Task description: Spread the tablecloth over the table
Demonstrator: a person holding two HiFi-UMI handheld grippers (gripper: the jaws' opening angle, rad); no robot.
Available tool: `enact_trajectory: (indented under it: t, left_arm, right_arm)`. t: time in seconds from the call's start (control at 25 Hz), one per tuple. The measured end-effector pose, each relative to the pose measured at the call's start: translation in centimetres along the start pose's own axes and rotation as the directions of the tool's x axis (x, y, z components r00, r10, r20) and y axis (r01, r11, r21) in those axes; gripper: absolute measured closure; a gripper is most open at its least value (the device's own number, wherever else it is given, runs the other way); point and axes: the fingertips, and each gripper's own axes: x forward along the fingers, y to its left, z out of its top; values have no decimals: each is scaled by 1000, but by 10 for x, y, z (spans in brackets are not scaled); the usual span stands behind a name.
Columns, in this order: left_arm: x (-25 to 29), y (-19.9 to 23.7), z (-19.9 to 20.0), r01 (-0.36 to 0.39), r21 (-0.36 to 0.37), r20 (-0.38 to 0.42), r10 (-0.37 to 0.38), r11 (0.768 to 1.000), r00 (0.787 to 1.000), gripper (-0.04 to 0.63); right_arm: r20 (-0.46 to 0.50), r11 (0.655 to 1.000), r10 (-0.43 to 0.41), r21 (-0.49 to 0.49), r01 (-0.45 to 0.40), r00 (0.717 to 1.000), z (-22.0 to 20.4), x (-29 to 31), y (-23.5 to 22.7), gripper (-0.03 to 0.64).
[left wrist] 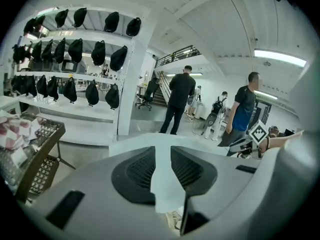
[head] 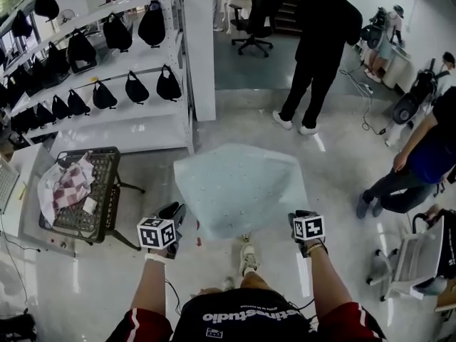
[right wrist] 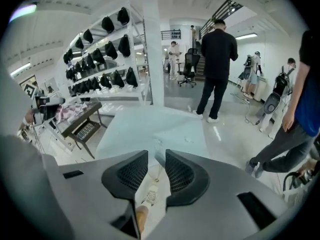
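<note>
Left gripper [left wrist: 163, 154] pinches the pale, dotted tablecloth [head: 239, 187] between ribbed black pads [left wrist: 137, 171]; right gripper [right wrist: 157, 156] shows jaws parted, clamping nothing. Creased and peaked, the tablecloth spreads at 12 o'clock, just ahead of both. At 10 o'clock, a dark wire basket [head: 105, 191] holds checked red-and-white fabric [head: 71, 187].
</note>
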Motion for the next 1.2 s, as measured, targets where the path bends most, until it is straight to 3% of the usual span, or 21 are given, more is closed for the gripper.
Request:
enact_trajectory:
  t: [0.28,0.56,0.76,1.0,1.2]
  left_arm:
    - [11,-12,27,40,3,48,-40,999,998,489]
    - [24,-38,52,89,23,85,-90,996,992,489]
    - [24,-54,78,105,42,125,-110,994,986,489]
    - [18,-63,108,94,78,177,-106,993,978,489]
    - [9,-71,134,73,106,220,-95,992,971,489]
  right_arm:
    - [-3,999,5,49,-5,1000,-11,-12,-4,511]
    - [74,993,-20,121,11,997,1,-36,-18,511]
    - [203,989,-5,145,-25,979,51,-58,-14,511]
    - [358,994,53,69,-83,932,122,-91,15,511]
    - [419,997,70,2,-78,905,162,-119,29,511]
